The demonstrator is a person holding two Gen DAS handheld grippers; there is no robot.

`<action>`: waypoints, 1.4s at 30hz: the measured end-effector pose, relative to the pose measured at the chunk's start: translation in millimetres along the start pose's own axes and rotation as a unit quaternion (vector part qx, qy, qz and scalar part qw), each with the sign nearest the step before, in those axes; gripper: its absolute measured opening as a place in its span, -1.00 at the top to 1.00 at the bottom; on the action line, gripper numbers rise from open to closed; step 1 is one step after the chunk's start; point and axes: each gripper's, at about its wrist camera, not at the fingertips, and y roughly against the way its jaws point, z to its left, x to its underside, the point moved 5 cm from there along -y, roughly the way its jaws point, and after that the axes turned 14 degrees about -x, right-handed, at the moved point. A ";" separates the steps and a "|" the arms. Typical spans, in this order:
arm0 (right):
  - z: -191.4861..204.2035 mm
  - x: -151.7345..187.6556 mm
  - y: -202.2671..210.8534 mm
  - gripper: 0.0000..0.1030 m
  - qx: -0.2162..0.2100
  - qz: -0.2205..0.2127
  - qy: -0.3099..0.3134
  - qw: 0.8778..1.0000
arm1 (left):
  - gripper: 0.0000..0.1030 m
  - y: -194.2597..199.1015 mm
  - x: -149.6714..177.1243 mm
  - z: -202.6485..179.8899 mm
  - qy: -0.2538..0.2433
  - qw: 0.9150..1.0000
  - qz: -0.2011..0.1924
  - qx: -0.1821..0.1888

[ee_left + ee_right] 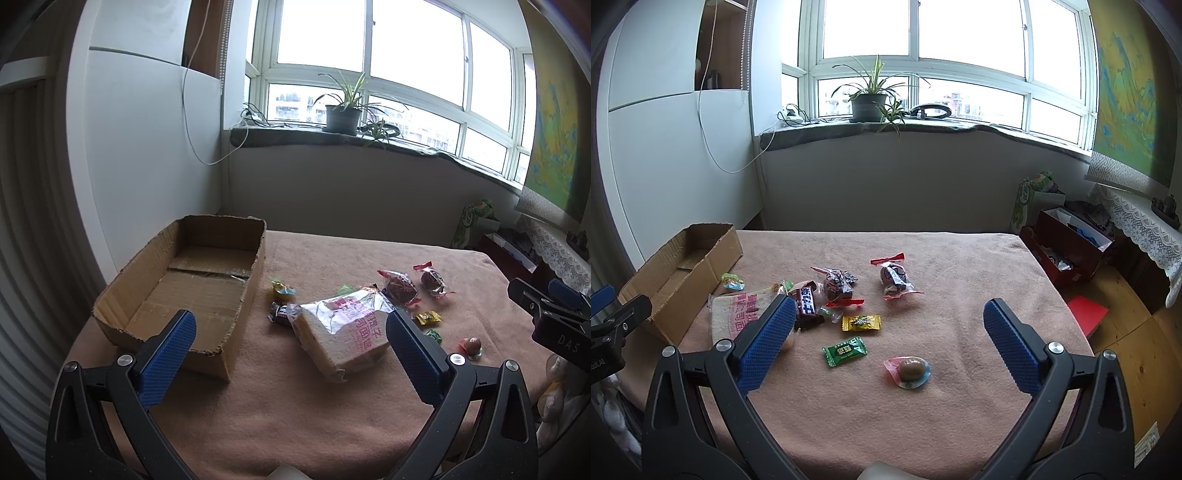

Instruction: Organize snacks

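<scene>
Left wrist view: our left hand-held gripper [291, 334] gapes wide, empty, bread pack [341, 334] just ahead; we risk crushing it or nudging candies beside the cardboard box [236, 317].

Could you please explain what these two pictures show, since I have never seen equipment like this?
No robot here: a person holds a two-fingered grasping tool in each hand, with a wide-angle camera on each looking along its fingers. One picture comes from the left tool, the other from the right tool. Both are open and hold nothing. Below them is a table under a pink blanket. On its left side stands an empty cardboard box. Scattered snacks lie beside it: a wrapped bread slice pack, two red-ended wrapped cakes, a chocolate bar, a yellow candy, a green candy and a clear-wrapped egg-like snack.
</scene>
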 end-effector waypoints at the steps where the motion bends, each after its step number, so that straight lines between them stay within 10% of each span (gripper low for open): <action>1: -0.1 0.2 0.0 -1.00 0.001 0.000 0.000 1.000 | -0.99 -0.3 0.5 0.5 0.001 1.000 0.001 -0.001; 42: 2.6 5.3 -15.0 -1.00 -0.006 0.014 0.001 1.000 | -0.99 -8.4 3.8 1.8 0.005 1.000 0.010 0.006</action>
